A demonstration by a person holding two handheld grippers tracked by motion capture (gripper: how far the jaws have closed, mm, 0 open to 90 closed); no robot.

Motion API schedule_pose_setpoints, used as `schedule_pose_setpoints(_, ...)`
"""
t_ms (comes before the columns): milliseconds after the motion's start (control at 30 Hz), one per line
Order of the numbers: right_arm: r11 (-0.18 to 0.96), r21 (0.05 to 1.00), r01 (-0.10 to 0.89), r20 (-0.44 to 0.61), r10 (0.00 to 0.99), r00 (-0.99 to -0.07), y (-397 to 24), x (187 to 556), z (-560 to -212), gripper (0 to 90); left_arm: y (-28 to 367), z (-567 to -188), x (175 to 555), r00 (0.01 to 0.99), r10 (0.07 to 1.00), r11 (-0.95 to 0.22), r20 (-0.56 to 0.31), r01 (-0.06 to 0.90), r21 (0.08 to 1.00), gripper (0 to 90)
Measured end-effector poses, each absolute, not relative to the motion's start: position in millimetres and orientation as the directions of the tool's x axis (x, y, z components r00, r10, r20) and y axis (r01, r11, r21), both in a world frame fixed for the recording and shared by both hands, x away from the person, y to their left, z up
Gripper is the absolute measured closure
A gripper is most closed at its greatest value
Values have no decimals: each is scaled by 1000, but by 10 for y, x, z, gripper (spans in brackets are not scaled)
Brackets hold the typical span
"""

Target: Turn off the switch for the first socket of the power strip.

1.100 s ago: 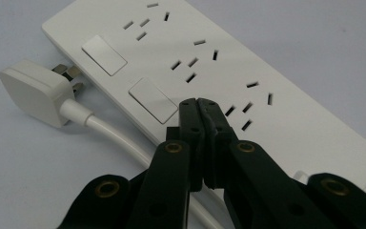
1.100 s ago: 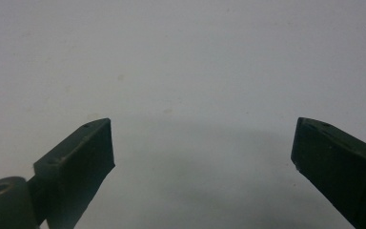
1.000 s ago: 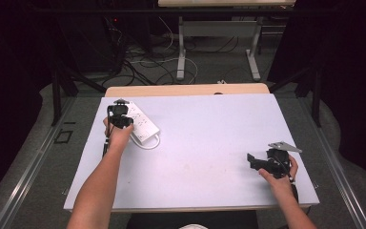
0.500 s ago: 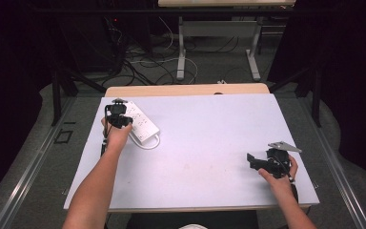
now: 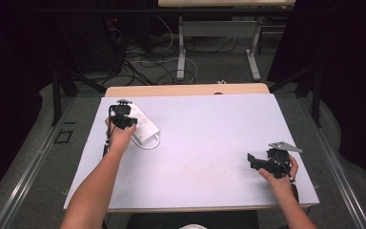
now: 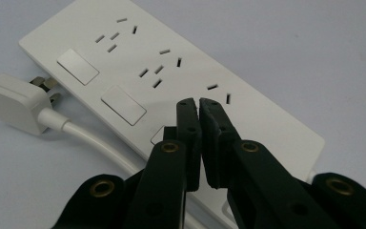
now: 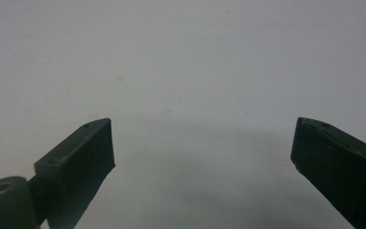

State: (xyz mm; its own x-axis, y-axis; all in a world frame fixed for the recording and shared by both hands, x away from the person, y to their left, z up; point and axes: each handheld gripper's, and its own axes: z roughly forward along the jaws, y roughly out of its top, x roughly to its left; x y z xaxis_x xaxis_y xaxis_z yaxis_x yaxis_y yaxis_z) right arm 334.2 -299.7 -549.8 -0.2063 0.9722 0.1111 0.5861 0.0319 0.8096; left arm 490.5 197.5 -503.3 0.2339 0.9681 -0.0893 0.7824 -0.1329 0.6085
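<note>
Fingers of the left gripper are pressed together over the long white plastic power strip, near its third rocker switch; whether they touch is unclear. Wide apart, the right gripper idles over bare white table. Judging by the white plug lying loose beside the strip, nothing is connected yet. No readable writing.

The high view looks forward and down on the whole table. The left gripper view sits close above the power strip at the table's far-left corner; the right gripper view faces bare tabletop.
</note>
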Motion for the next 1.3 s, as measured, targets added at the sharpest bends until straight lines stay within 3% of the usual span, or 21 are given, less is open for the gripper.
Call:
schedule_pose_setpoints(600, 31, 809, 587, 115, 971, -209, -2986, 3343, -5500, 71, 1826, -4949, 4767, 325, 937, -178, -131, 764, 621, 735)
schedule_pose_setpoints(1300, 31, 807, 590, 119, 970, -213, -2988, 3342, -5500, 73, 1829, -4904, 4580, 346, 923, -165, -169, 752, 638, 552)
